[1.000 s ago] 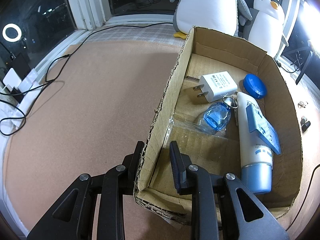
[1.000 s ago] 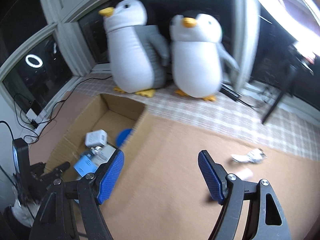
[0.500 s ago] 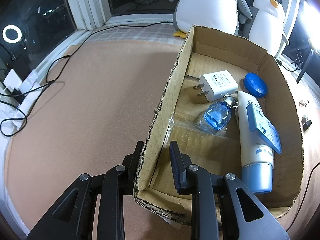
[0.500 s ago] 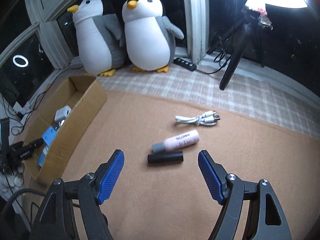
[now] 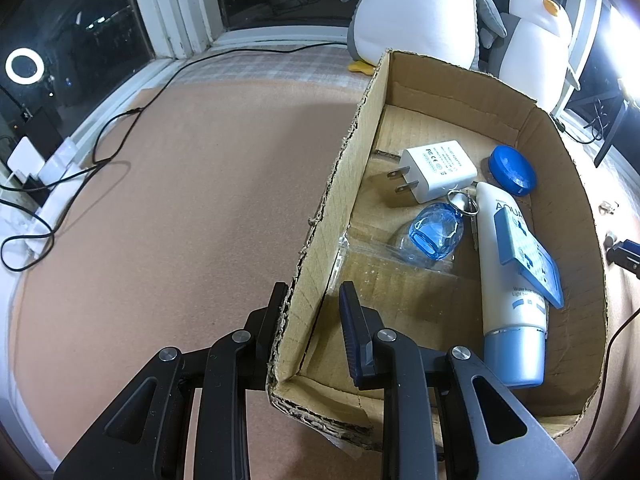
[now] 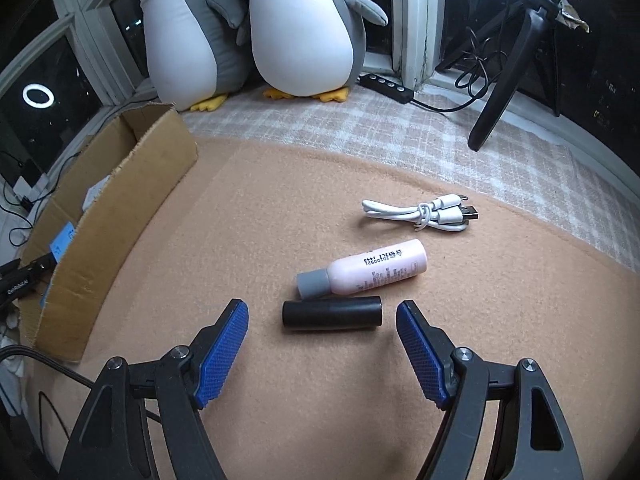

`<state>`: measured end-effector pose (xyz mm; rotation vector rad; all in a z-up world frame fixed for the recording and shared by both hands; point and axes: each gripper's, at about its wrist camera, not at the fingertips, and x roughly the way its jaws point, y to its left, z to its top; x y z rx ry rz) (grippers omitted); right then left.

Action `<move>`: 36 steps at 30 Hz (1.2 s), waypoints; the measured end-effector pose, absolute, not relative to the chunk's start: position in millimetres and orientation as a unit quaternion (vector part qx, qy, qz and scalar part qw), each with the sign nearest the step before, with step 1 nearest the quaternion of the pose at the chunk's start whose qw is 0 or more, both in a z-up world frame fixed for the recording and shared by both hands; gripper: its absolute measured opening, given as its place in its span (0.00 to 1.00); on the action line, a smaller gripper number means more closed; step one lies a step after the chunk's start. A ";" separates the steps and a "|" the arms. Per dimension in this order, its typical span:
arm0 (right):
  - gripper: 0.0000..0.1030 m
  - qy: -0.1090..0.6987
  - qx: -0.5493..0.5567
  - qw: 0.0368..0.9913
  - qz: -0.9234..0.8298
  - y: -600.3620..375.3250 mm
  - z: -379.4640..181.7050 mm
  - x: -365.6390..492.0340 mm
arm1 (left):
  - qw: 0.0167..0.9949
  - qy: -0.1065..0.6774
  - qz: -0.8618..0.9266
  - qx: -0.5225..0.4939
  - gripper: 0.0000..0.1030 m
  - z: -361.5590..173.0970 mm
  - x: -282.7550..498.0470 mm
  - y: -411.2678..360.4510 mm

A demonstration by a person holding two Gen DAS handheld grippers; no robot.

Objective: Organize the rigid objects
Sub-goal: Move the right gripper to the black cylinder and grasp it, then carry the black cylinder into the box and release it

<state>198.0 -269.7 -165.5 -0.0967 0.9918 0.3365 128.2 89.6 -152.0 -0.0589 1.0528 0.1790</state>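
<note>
Left tool (image 5: 312,304): clamped on cardboard box (image 5: 316,216) wall
Right tool (image 6: 322,332): spread wide around black cylinder (image 6: 332,314)
Pink bottle (image 6: 364,274): just behind black cylinder

cardboard box (image 6: 120,196) contents mostly hidden behind wall; small items (image 5: 608,208) beyond box, perhaps cable, too small.

Both views were sharp but bowed hard at the fisheye edges, with dark corners. Glare blew out the upper right of the left wrist view. A ring light (image 6: 38,96) glowed in the dark window, possibly a reflection. Soft shadows fell under the black tube (image 6: 331,313).
</note>
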 end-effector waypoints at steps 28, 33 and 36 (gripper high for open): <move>0.46 0.481 -0.063 0.861 0.154 -267.8 -164.6 194.1 | 0.860 0.502 0.085 -0.027 0.22 -151.8 129.6 88.8; 0.46 0.462 -0.054 0.870 0.165 -260.4 -142.7 180.4 | 0.860 0.502 0.086 -0.028 0.22 -151.8 129.4 89.0; 0.46 0.445 -0.057 0.876 0.179 -247.9 -127.2 171.5 | 0.861 0.501 0.085 -0.027 0.22 -151.8 129.4 88.7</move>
